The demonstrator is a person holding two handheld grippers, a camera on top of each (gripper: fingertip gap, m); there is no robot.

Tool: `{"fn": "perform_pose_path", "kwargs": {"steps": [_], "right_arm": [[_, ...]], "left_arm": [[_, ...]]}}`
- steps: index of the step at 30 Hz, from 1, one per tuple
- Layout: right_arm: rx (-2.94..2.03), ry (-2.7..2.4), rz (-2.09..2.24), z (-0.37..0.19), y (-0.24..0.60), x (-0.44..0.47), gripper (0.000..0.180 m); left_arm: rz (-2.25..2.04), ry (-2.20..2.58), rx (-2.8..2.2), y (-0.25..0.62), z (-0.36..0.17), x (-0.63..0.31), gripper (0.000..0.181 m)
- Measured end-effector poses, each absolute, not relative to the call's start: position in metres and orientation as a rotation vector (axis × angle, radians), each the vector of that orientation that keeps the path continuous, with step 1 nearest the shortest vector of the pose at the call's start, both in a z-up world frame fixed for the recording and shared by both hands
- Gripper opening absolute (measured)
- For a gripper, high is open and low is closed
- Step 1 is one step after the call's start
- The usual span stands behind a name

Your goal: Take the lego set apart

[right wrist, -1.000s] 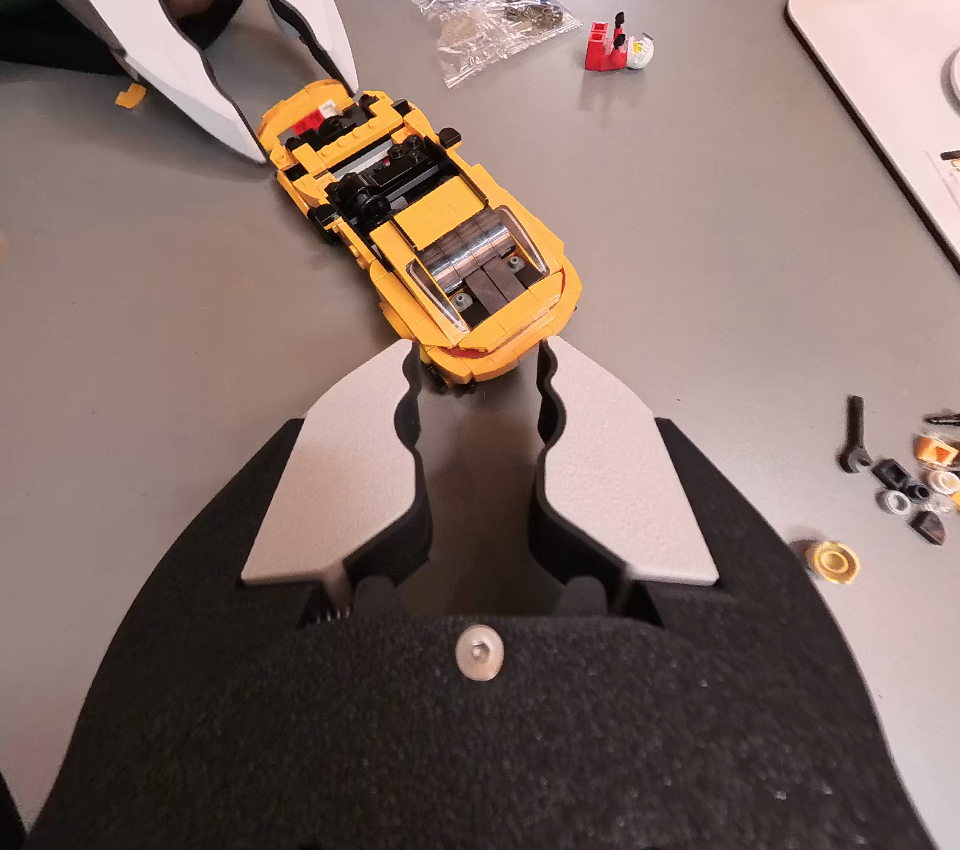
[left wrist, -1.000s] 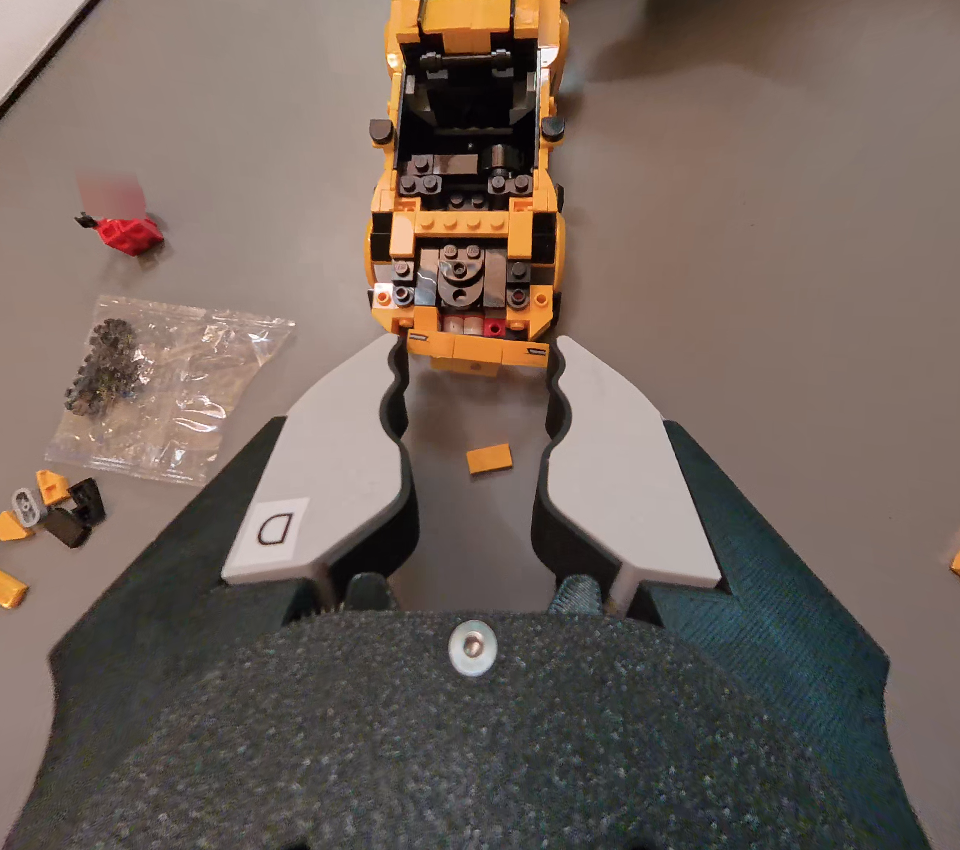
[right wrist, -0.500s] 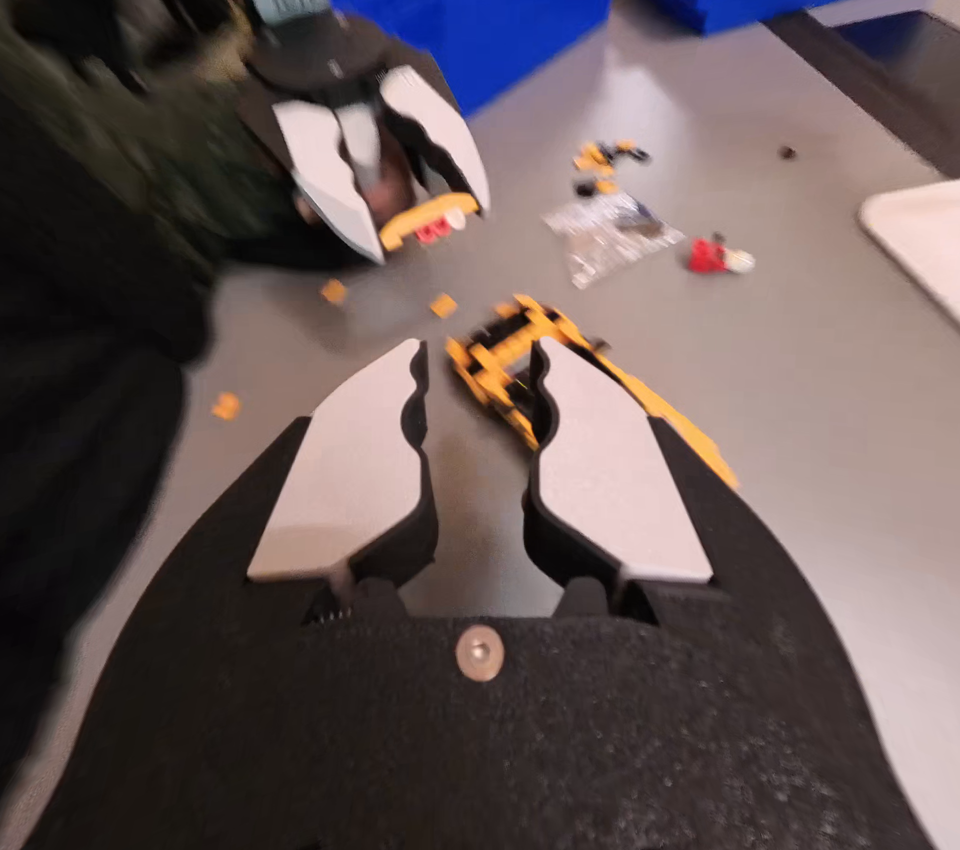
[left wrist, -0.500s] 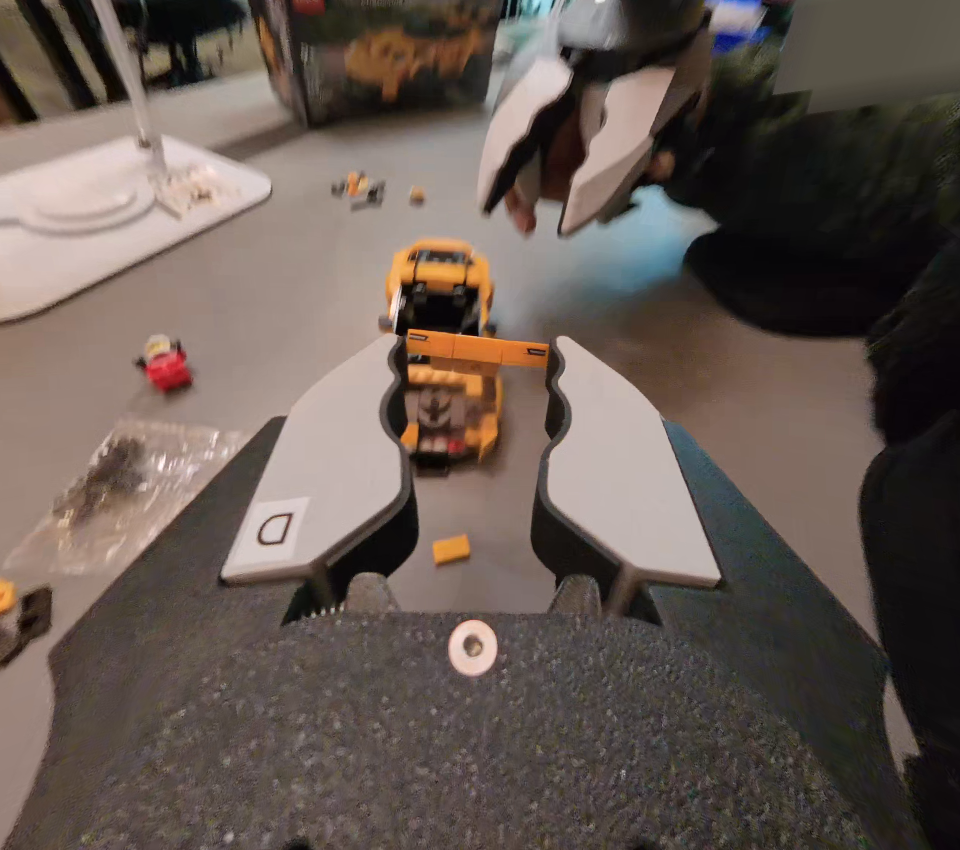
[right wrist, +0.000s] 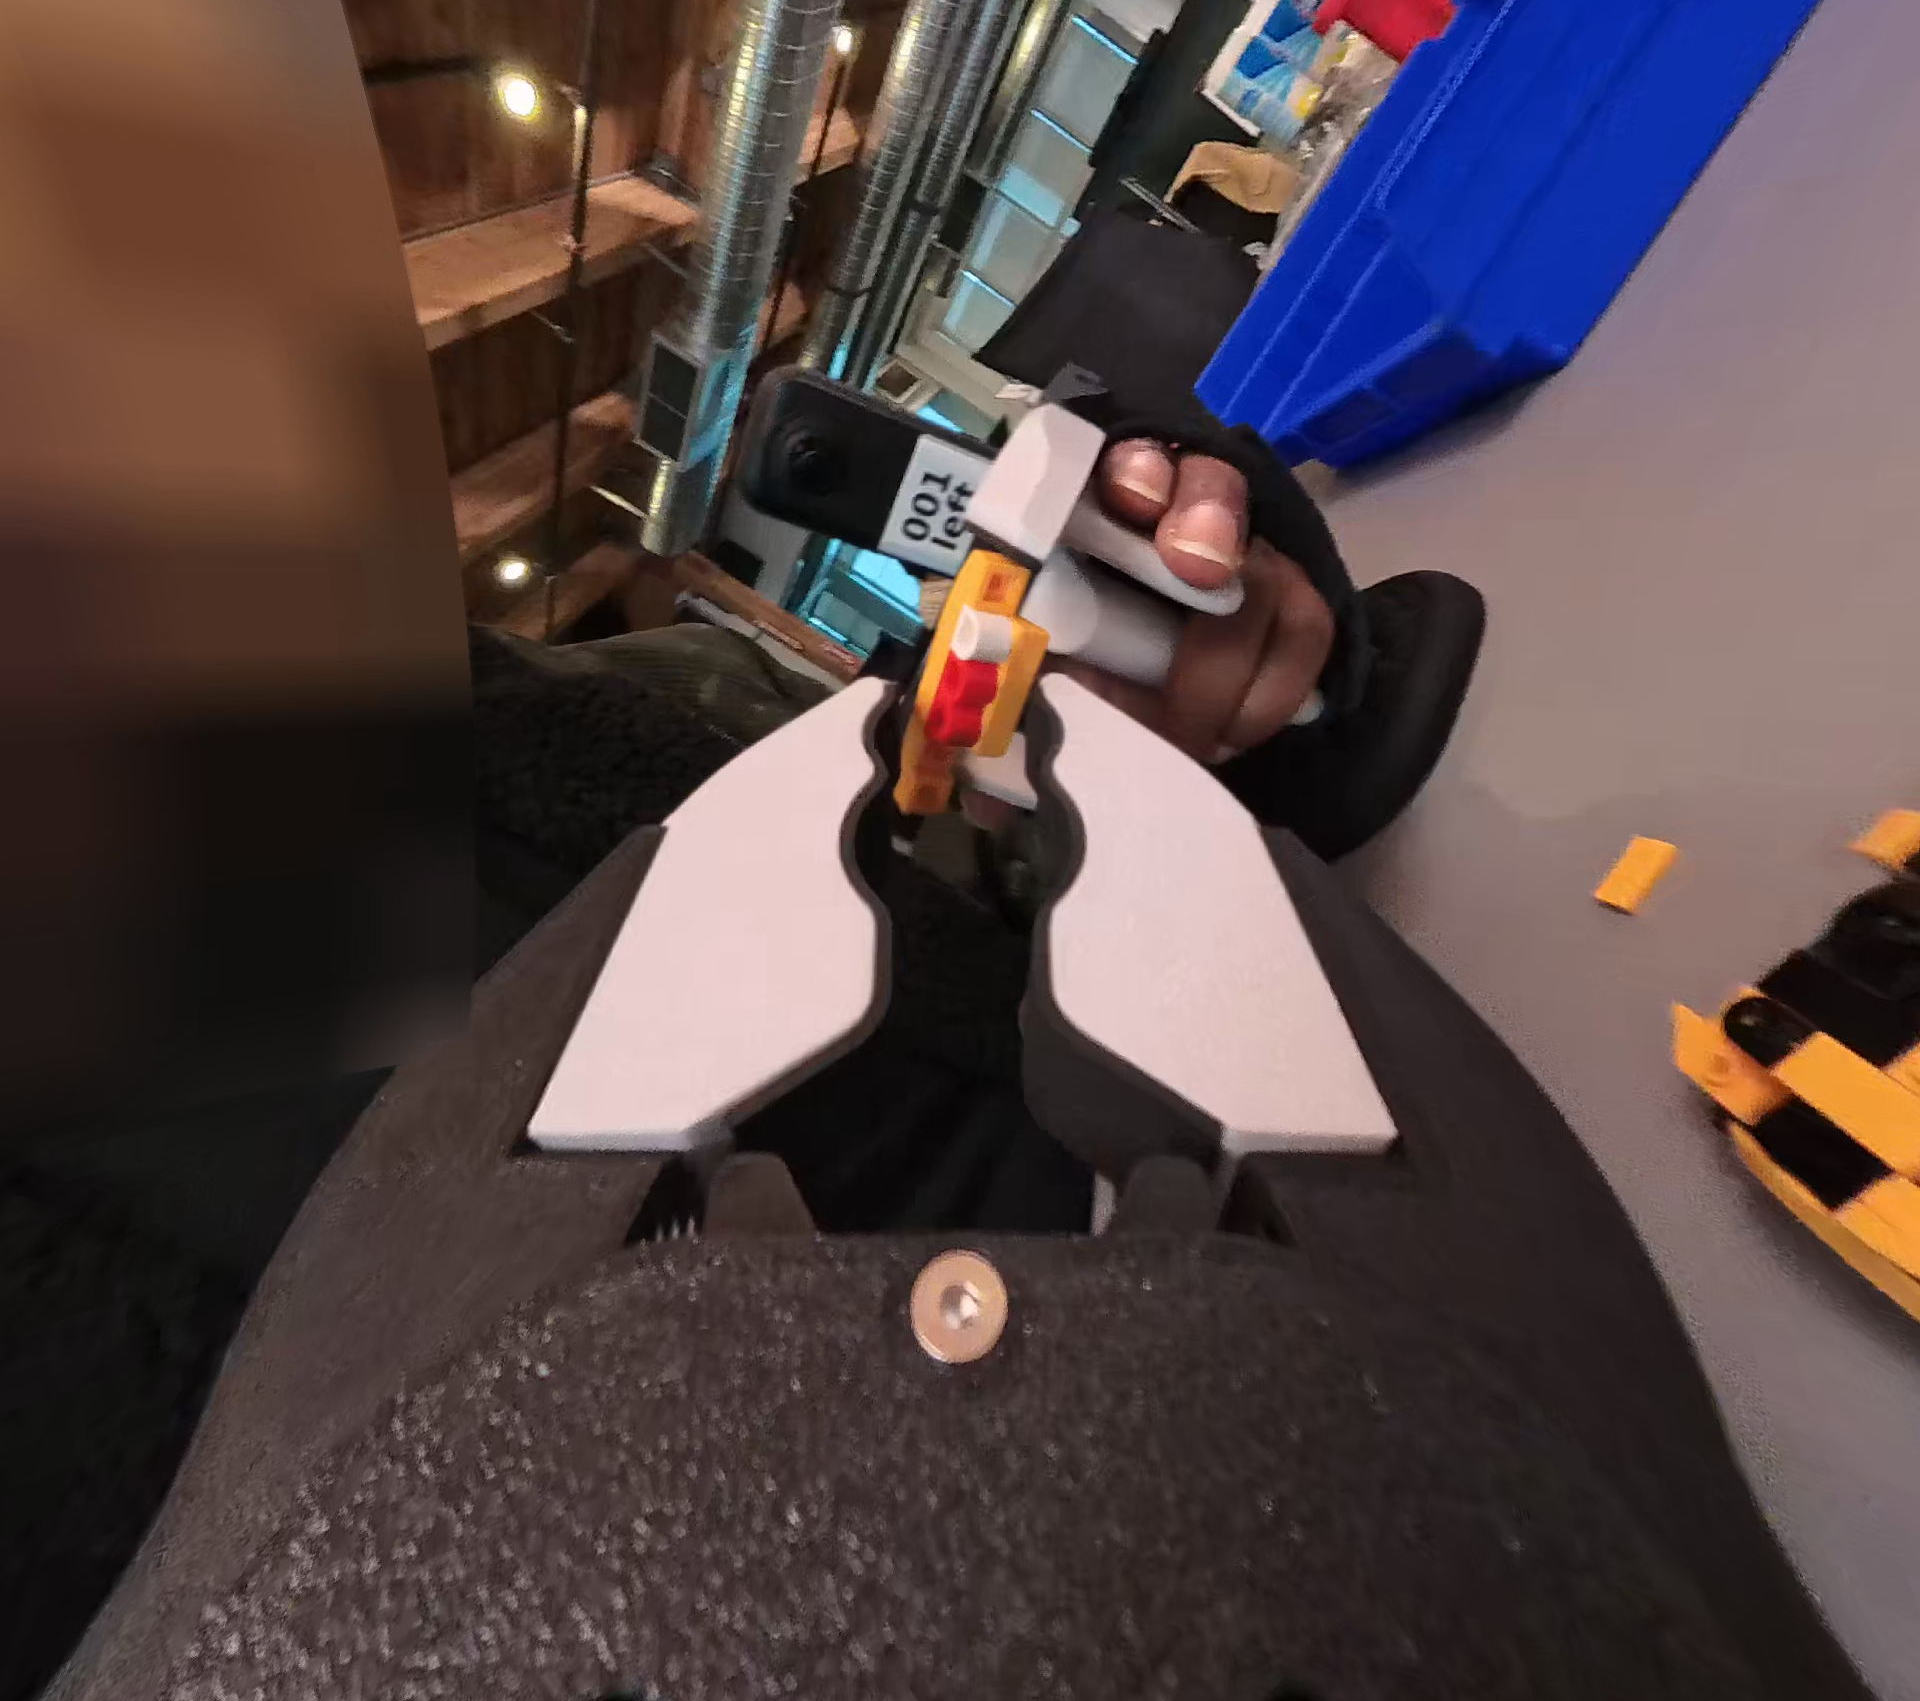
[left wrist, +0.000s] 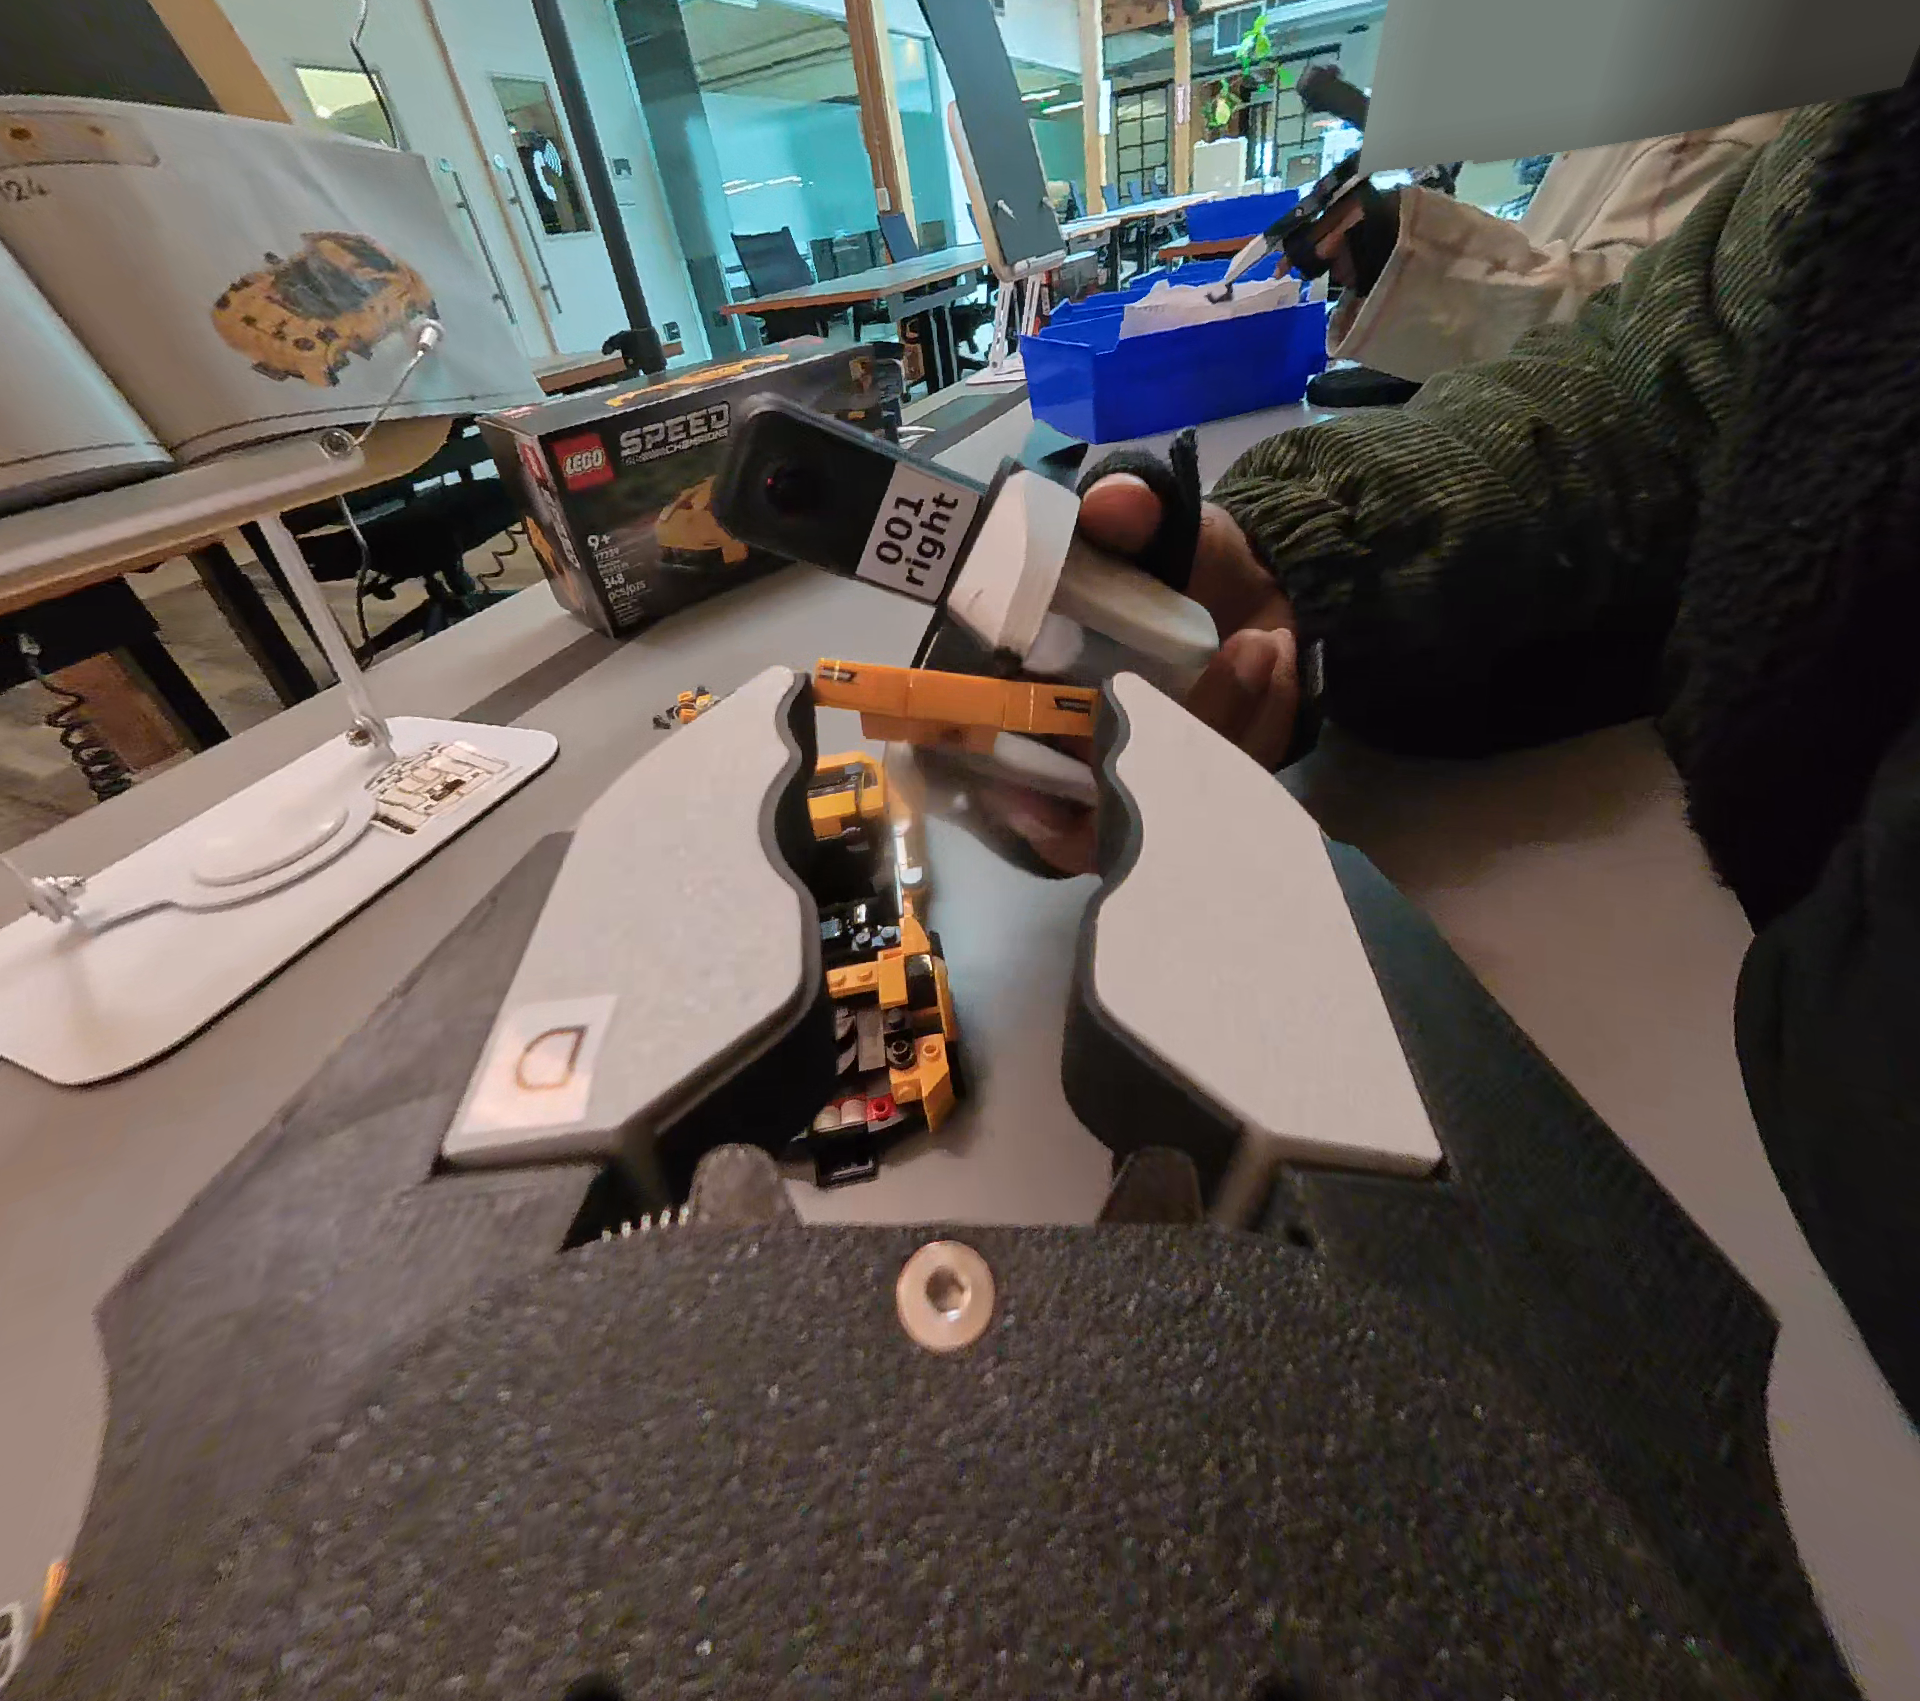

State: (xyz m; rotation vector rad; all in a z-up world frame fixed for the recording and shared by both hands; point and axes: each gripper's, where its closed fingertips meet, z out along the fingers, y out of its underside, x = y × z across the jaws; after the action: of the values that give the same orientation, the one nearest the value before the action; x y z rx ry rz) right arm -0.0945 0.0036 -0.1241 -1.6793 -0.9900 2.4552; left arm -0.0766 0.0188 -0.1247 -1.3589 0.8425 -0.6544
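Observation:
My left gripper (left wrist: pixel 956 697) is shut on an orange bumper piece (left wrist: pixel 935 706), held by its two ends above the table. The rest of the orange and black lego car (left wrist: pixel 888 986) lies on the grey table below my fingers; it also shows in the right wrist view (right wrist: pixel 1818 1121). My right gripper (right wrist: pixel 966 706) faces the left one and its jaws sit closed in on the same piece (right wrist: pixel 971 685), which carries red and white bricks. The right gripper also shows blurred just behind the piece in the left wrist view (left wrist: pixel 997 773).
The lego box (left wrist: pixel 644 498) stands at the back of the table. A white stand base (left wrist: pixel 260 862) holds an instruction booklet (left wrist: pixel 260 301) on the left. Blue bins (right wrist: pixel 1507 249) stand farther off. A loose orange tile (right wrist: pixel 1636 872) lies near the car. A green sleeve (left wrist: pixel 1558 508) is on the right. Only a small space, under 4 cm, lies between the two pairs of fingers. My right tips are roughly 12 cm from the loose orange tile (right wrist: pixel 1636 872).
My left gripper pulled the rear bumper piece off the car and lifted it. My right gripper left the car's front, rose to the piece, and its jaws narrowed around it.

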Motion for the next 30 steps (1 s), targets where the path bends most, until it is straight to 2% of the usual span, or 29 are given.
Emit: {"fn": "perform_pose_path", "kwargs": {"steps": [5,10,17,25,30], "right_arm": [[-1.754,-1.048,2.263,-0.136,0.011,-0.095,0.017],[-1.867,-1.101,2.022,-0.151,0.021,-0.094,0.013],[-1.845,-1.212,1.791,-0.168,0.025,-0.095,0.014],[-1.275,-1.44,1.406,-0.149,0.028,-0.084,0.013],[-0.864,-1.534,0.915,-0.143,0.027,-0.078,0.013]], "left_arm": [[-0.558,0.887,-1.402,0.023,-0.136,-0.079,0.05],[-0.437,0.951,-1.442,0.028,-0.15,-0.081,0.059],[-0.35,0.993,-1.465,0.033,-0.162,-0.083,0.049],[-1.15,0.635,-1.564,0.026,-0.142,-0.094,0.04],[-1.691,0.467,-1.55,0.012,-0.132,-0.081,0.053]]}}
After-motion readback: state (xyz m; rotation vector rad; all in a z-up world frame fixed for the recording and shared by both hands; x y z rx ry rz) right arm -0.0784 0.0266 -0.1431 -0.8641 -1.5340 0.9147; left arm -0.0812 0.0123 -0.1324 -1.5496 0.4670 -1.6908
